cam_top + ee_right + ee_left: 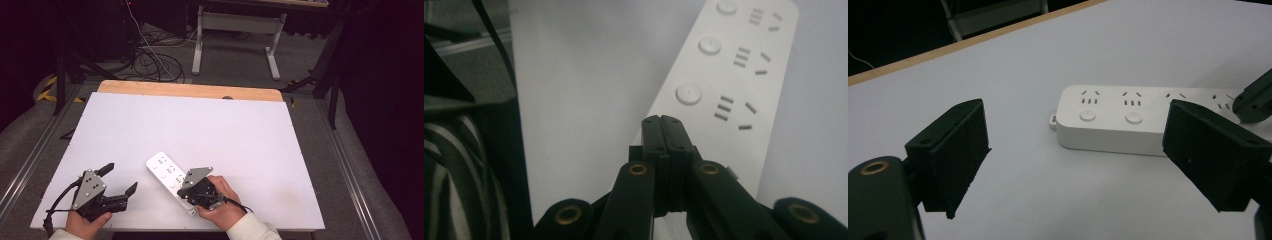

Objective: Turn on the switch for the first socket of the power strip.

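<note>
A white power strip [169,176] is lying near the front edge of the white worktop [240,135]. The right claw [664,125] is sitting clenched over the strip's near end, grasping nothing, while the left claw [119,179] is resting released just beside it.

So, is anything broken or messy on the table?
Nothing looks broken or spilled. The white power strip lies flat but slanted across the white table, near the front edge. The right claw is shut over it with nothing between its tips; the left claw is open beside it.
</note>
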A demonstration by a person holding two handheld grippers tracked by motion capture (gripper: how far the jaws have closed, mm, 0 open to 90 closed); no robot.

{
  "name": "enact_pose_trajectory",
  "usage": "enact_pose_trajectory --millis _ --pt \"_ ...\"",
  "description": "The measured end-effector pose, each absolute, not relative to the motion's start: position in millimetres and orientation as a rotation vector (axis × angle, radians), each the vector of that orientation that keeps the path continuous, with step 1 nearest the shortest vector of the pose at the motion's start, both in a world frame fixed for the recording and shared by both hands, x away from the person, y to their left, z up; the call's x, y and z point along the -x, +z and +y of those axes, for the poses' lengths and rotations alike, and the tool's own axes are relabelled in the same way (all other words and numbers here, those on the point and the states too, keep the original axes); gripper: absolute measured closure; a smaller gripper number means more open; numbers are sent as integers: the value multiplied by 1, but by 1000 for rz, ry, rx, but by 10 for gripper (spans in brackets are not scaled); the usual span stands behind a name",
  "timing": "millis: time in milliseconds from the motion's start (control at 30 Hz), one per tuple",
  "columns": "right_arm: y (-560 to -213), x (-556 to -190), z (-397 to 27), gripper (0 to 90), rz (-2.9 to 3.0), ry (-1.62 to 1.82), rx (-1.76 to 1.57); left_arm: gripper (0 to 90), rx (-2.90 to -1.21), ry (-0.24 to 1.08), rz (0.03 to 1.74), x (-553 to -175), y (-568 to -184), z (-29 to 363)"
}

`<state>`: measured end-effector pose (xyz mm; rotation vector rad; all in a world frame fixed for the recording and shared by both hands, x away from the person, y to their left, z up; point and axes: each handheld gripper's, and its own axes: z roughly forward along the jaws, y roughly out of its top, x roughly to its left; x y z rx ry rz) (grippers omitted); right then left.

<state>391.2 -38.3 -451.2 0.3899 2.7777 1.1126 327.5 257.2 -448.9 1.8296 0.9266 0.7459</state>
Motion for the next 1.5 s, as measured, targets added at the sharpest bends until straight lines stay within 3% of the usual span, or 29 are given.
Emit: enact_pose_trajectory --millis 900,967,1067,1267,1500 --pt "-414 -383 -56 900 2647 1280 -362 121 -1832 744 923 -328 -449 257" --pt "-413 -383 -56 765 2644 1292 -353 121 -1833 746 923 -329 -449 257" --pt "-411 -382 -56 699 2632 1302 -341 121 -1830 739 925 -329 -449 256" --pt "-407 -384 -56 467 2602 1331 -309 121 -1826 744 926 -329 -449 258" --pt "-399 -384 -64 358 2553 1400 -306 121 -1827 744 926 -329 -449 257"
